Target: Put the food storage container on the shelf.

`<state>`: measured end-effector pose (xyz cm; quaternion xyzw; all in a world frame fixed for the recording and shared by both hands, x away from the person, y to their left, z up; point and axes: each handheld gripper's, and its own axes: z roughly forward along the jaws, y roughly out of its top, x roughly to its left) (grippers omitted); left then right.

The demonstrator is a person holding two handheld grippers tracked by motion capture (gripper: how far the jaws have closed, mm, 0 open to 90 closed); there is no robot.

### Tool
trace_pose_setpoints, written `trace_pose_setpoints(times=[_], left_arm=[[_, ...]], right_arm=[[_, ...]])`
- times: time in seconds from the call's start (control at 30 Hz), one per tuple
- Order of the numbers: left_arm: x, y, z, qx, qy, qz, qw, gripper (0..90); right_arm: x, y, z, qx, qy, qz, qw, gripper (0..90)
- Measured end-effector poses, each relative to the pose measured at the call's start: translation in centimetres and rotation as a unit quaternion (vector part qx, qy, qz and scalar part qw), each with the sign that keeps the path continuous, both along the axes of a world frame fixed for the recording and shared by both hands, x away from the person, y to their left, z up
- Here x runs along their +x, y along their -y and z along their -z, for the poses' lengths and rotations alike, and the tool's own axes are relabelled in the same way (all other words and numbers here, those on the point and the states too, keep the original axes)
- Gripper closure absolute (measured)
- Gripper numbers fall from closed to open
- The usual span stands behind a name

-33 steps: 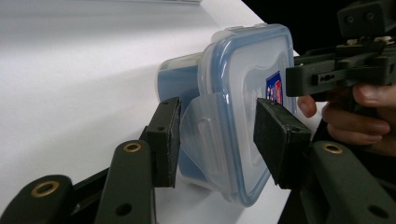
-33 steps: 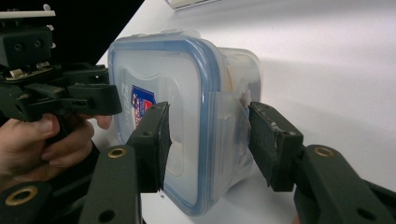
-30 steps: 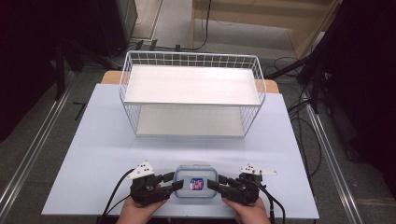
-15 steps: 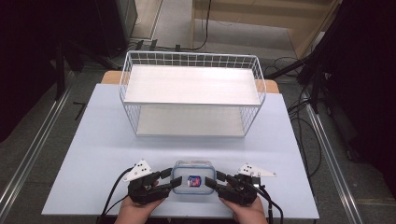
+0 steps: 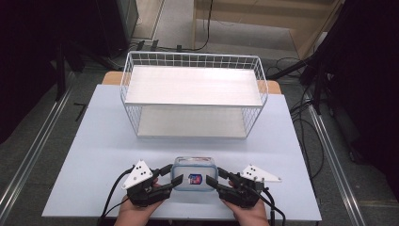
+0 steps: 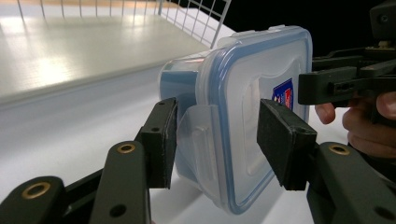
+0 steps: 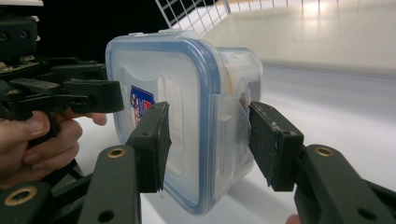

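Observation:
A clear plastic container point(image 5: 194, 174) with a blue-rimmed lid and a small red-and-blue label lies near the table's front edge. My left gripper point(image 5: 171, 175) is at its left end and my right gripper point(image 5: 216, 177) at its right end. In the left gripper view the container point(image 6: 243, 116) sits between the open jaws of the left gripper point(image 6: 219, 135), one pad beside the side latch and one over the lid. In the right gripper view the right gripper point(image 7: 210, 140) straddles the container point(image 7: 187, 116) the same way, also open.
A white wire basket point(image 5: 188, 121) with a pale shelf board point(image 5: 193, 84) across its top stands at the back middle of the light blue table point(image 5: 94, 141). Cables trail from both grippers off the front edge. Dark equipment and floor cables surround the table.
Both grippers have edged inward and rolled a little, so their jaws now straddle the container's two ends. The container has shifted slightly away from the front edge.

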<state>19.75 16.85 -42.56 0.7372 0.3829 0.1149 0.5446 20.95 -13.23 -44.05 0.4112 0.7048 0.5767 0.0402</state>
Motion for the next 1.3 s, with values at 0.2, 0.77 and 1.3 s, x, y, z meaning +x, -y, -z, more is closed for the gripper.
trace_pose_setpoints(times=[0.2,0.77,1.3], left_arm=[[0.2,0.2,-1.0,0.002,0.028,-0.002,0.9996,49.2],[1.3,0.2,-5.5,-0.014,0.119,-0.008,0.9928,49.3],[1.8,-0.2,-9.0,-0.028,0.176,-0.008,0.9840,49.3]], right_arm=[[0.1,-0.1,-1.0,0.001,0.031,0.007,0.9995,50.3],[0.9,-0.1,-5.7,0.024,0.139,0.031,0.9895,50.3],[1.5,-0.5,-9.5,0.040,0.202,0.037,0.9779,50.4]])
